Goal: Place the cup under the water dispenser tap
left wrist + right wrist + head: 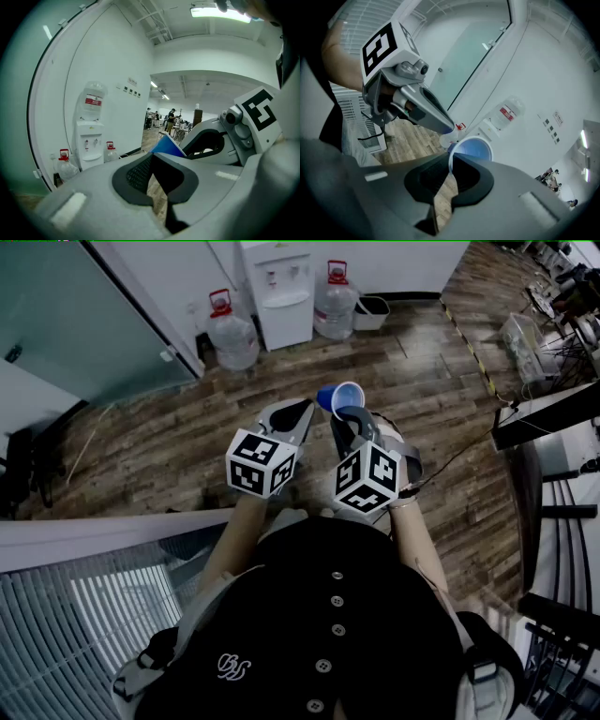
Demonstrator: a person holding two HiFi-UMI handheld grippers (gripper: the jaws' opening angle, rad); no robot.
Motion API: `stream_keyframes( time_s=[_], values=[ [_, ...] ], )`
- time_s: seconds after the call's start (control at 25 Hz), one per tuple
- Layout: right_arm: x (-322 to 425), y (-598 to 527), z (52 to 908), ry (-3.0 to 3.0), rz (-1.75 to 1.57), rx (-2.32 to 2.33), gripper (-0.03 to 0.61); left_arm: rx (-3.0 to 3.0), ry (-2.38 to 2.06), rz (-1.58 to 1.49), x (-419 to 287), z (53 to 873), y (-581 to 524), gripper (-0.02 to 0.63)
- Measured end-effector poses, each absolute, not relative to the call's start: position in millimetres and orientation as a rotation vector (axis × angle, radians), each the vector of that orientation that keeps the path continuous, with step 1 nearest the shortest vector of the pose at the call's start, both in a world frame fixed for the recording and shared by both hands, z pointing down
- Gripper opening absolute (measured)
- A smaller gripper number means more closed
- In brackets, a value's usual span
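Observation:
A blue paper cup hangs in the air over the wooden floor, mouth facing up and forward. My right gripper is shut on its rim, and the rim runs between the pads in the right gripper view, where the cup shows just past the jaws. My left gripper hovers close to the left of the cup, shut and holding nothing. The left gripper view shows the cup's blue side beyond its jaws. The white water dispenser stands against the far wall, well ahead of both grippers; the dispenser carries a bottle on top.
Two large water bottles with red caps flank the dispenser on the floor. A white bin sits to its right. A glass partition runs along the left; desks and cables crowd the right.

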State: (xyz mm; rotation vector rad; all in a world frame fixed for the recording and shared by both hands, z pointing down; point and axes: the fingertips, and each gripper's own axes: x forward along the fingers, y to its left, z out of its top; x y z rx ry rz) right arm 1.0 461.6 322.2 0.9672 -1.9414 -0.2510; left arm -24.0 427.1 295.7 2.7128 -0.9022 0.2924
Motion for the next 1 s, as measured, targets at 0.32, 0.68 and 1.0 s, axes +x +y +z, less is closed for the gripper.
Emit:
stream_keyframes(
  time_s=[0.32, 0.68, 1.0],
  values=[
    [-8, 470, 328, -1.955, -0.262, 0.883, 0.021, 2.680, -0.896, 0.289, -31, 303, 431, 0.005],
    [-12, 466, 326, -1.967, -0.262, 0.889, 0.021, 2.692, -0.917, 0.258, -35, 296, 427, 0.005],
    [-24, 455, 326, -1.970, -0.260, 0.978, 0.023, 2.714, -0.886, 0.272, -46, 301, 426, 0.005]
  ],
)
